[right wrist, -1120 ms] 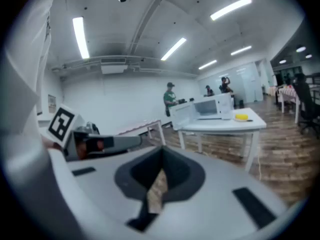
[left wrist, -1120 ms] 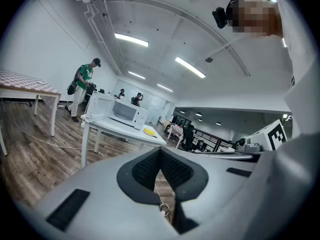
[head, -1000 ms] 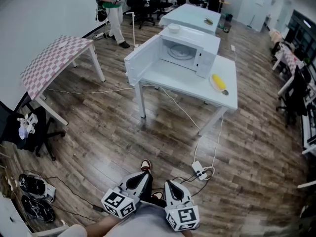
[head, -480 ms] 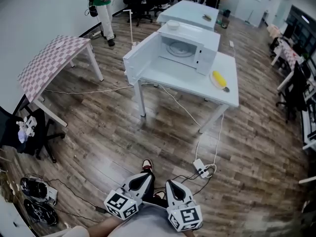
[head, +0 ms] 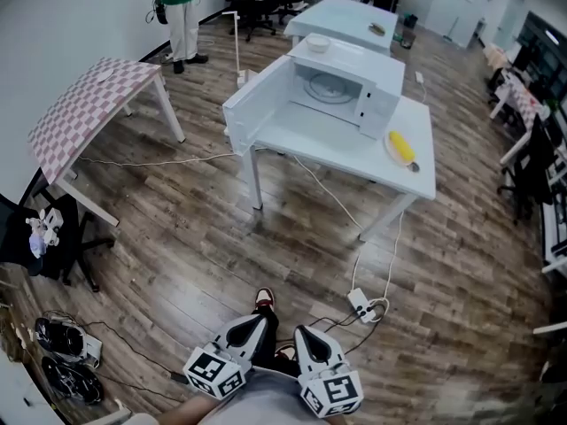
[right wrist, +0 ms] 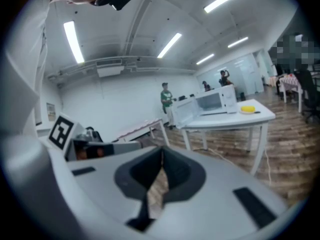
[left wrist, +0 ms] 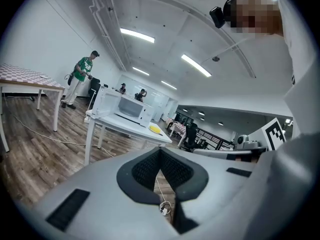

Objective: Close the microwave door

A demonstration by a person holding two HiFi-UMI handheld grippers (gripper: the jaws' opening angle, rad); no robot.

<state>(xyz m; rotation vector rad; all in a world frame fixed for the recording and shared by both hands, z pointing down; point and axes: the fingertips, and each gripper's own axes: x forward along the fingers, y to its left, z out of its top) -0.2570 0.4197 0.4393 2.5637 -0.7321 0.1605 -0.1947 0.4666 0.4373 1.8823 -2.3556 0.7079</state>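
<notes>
The head view looks steeply down from far away. Both gripper views look across the room and share the distant microwave (head: pixel 341 87).

Your right gripper (right wrist: pixel 162 156) has its jaws together at the tips with nothing between them; only wood floor (right wrist: pixel 156 193) shows through the slit lower down. Past the jaws, up and to the right, a white table (right wrist: pixel 227 119) carries a microwave (right wrist: pixel 214 102) with its door (right wrist: pixel 184 113) swung open to the left. A yellow thing (right wrist: pixel 247 109) lies on the table right of the microwave. A person in green (right wrist: pixel 165 99) stands straight beyond the jaws, far off.
</notes>
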